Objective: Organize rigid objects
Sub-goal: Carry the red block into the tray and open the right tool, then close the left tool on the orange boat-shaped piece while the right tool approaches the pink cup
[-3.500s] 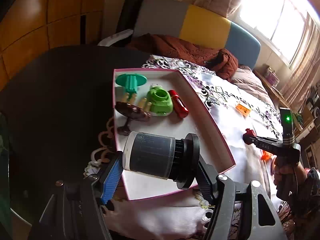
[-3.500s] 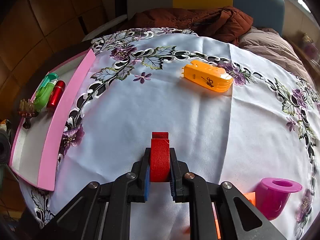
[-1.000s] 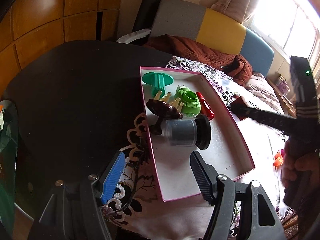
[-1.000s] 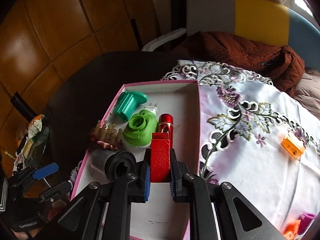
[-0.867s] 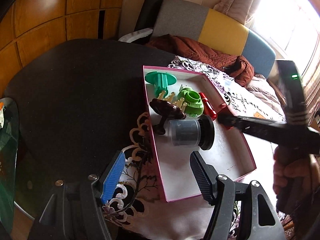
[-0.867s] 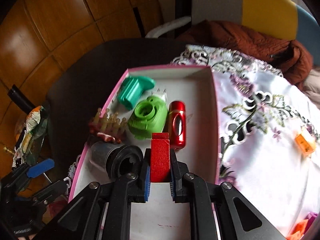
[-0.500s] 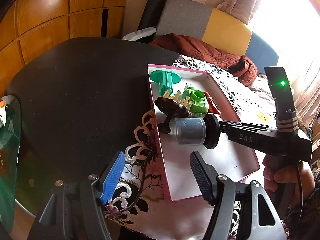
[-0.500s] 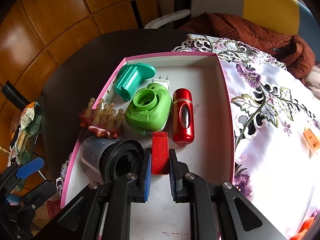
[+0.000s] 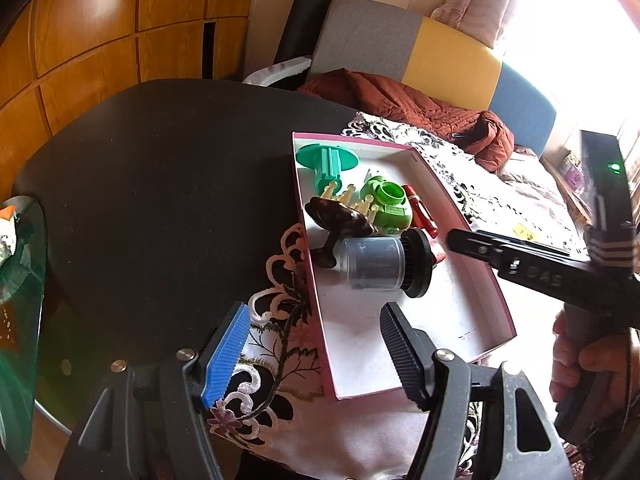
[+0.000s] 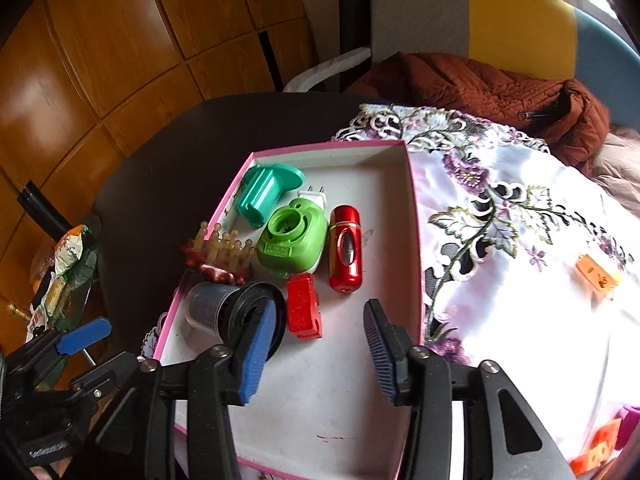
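Six things lie in my pink-edged box (image 10: 414, 216): one teal spool (image 10: 264, 192), one green plug-in (image 10: 292, 242), one shiny red capsule (image 10: 346, 256), one brown comb (image 10: 218, 258), one grey jar with a black lid (image 10: 236, 316), and one red block (image 10: 304, 306).

The red block is a small glittery slab with a notched near end. It lies flat on the white floor, at 6 o'clock from the green plug-in and 7 o'clock from the capsule, just beside the jar's lid.

My right gripper (image 10: 316, 352) hangs over the box with its jaws opening; the block sits just ahead of the pads, touched by neither. My left gripper (image 9: 310, 354) stands wide apart, holding nothing, over the box's near left wall (image 9: 316, 312).

All six crowd the far-left half. The near half of the floor is bare, as is a strip along the right wall. Past that wall, on the flowered cloth (image 10: 520, 280), one orange piece (image 10: 598, 276) lies at 3 o'clock, well apart.
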Available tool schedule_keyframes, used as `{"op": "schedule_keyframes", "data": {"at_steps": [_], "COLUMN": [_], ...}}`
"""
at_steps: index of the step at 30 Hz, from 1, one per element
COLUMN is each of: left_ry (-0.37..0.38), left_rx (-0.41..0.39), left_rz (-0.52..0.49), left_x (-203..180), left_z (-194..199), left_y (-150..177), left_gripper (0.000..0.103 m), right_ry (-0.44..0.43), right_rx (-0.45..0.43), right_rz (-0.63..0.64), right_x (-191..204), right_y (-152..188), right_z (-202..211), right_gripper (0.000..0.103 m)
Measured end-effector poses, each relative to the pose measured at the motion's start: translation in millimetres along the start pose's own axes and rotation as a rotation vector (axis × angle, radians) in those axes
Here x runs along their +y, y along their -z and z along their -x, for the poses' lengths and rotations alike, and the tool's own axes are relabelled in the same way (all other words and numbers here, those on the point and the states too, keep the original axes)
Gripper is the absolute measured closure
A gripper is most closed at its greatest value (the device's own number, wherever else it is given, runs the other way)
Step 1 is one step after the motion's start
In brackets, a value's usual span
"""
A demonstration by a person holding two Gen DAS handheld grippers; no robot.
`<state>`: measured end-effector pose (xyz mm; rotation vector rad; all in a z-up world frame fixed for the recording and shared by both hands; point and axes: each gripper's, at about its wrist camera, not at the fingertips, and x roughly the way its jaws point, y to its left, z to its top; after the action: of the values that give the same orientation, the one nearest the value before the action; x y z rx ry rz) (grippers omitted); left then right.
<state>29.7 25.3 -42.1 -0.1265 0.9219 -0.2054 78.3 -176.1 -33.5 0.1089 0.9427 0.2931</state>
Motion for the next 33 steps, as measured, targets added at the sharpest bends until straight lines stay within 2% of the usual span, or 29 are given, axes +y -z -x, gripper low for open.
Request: {"op": "schedule_keyframes", "data": {"at_steps": [6, 11, 20, 28, 33], "left_ry": [-0.002, 0.0, 0.046, 0.075, 0.106], "left_rx": [0.008, 0.011, 0.021, 0.019, 0.005], "left_rz": [-0.007, -0.017, -0.02, -0.072, -0.143], "left_x": [-5, -10, -19, -41, -69], "left_z": [-1, -2, -3, -1, 0], "left_y": [0, 1, -2, -9, -21], "left_gripper": [0.035, 0.035, 0.035, 0.035, 0.035], "right_ry": [0.028, 0.065, 0.193, 0.368, 0.491], "right_rx": [-0.041, -0.062, -0.103, -0.168, -0.219], "right_rz": [-0.028, -0.068, -0.129, -0.301, -0.495], "right_x": [-21, -45, -107, -197, -256], "right_y": [7, 14, 29, 50, 77], "right_z": [27, 44, 89, 141, 160], "right_gripper": [0.047, 0.046, 0.03, 0.024, 0.022]}}
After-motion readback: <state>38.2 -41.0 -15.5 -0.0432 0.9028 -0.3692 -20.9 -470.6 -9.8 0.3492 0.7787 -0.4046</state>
